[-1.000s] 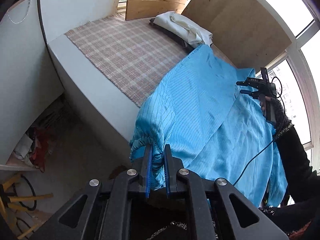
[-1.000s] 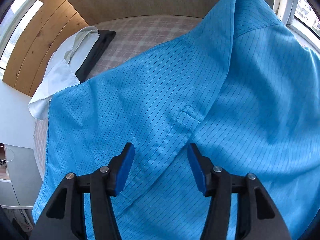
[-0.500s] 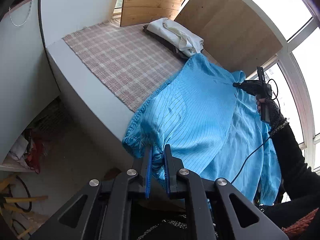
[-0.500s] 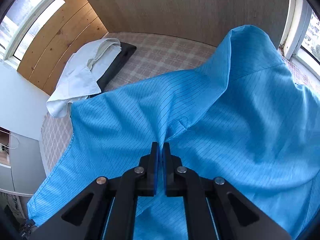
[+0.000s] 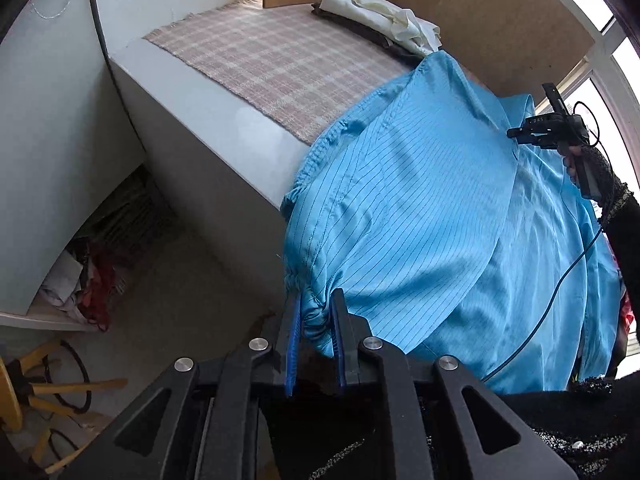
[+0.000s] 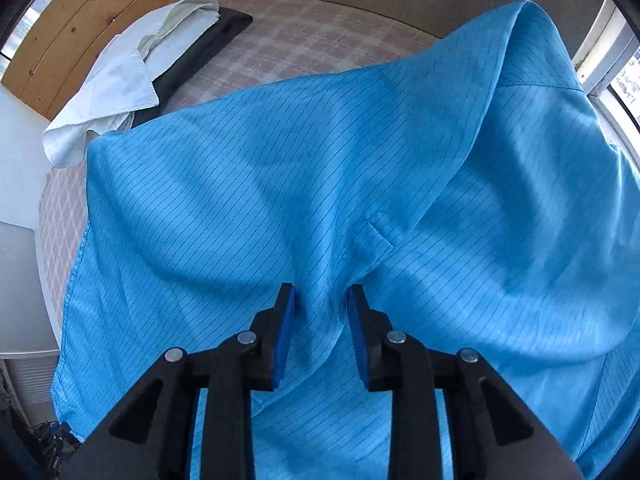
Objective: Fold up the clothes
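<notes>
A lived-in room of a home, seen at a window-side platform: a plaid woven mat [image 5: 280,60] covers a grey built-in platform [image 5: 208,140] backed by pine boards [image 6: 92,24], with daylight from tall windows [image 5: 600,92]. Folded white clothing [image 6: 116,84] on a dark cushion [image 6: 200,48], a cluttered low shelf [image 5: 80,280] and a yellow wooden stool [image 5: 36,392] below point to domestic use.

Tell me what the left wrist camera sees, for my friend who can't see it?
The left claw, opening, has a bunched cuff of the blue striped garment between its pads. The garment drapes over a bed's checked cover.
</notes>
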The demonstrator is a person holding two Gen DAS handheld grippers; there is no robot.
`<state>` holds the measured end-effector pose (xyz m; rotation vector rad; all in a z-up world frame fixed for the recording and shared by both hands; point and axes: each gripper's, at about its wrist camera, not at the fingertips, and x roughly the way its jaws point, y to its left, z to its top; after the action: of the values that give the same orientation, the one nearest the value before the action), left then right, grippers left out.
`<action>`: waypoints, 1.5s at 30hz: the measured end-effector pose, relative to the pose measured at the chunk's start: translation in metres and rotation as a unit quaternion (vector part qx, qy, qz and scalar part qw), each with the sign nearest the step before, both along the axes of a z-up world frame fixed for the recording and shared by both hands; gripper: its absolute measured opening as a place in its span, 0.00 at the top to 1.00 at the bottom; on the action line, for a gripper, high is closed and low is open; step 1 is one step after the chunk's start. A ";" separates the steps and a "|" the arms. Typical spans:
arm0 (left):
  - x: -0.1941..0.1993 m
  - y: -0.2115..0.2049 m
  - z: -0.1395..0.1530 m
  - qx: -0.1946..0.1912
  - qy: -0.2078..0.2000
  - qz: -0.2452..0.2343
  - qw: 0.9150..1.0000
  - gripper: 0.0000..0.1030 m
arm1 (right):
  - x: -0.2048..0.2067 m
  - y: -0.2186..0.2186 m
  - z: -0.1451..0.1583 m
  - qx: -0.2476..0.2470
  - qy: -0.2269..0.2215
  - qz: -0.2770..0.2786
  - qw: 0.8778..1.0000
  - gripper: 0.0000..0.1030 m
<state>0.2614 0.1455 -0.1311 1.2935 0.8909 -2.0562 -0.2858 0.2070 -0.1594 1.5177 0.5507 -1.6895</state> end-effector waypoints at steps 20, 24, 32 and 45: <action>-0.123 -0.073 -0.037 0.035 0.029 -0.118 0.992 0.87 | 0.110 -0.133 0.007 -0.059 0.024 0.122 0.991 0.64; -0.114 -0.090 -0.033 0.049 0.018 -0.121 0.991 0.98 | 0.083 -0.153 -0.017 -0.024 0.030 0.085 0.996 0.67; -0.214 -0.138 0.040 -0.034 0.066 -0.225 0.971 0.98 | 0.060 -0.108 0.024 -0.078 0.038 0.042 0.995 0.67; -0.443 -0.099 0.013 -0.033 0.108 -0.391 0.914 0.94 | -0.082 0.008 0.042 -0.085 0.059 -0.120 0.987 0.75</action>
<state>-0.1818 0.0469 -0.1181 1.5679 0.3908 -2.8530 -0.3681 0.2152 -0.1174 1.4124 0.2831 -1.9665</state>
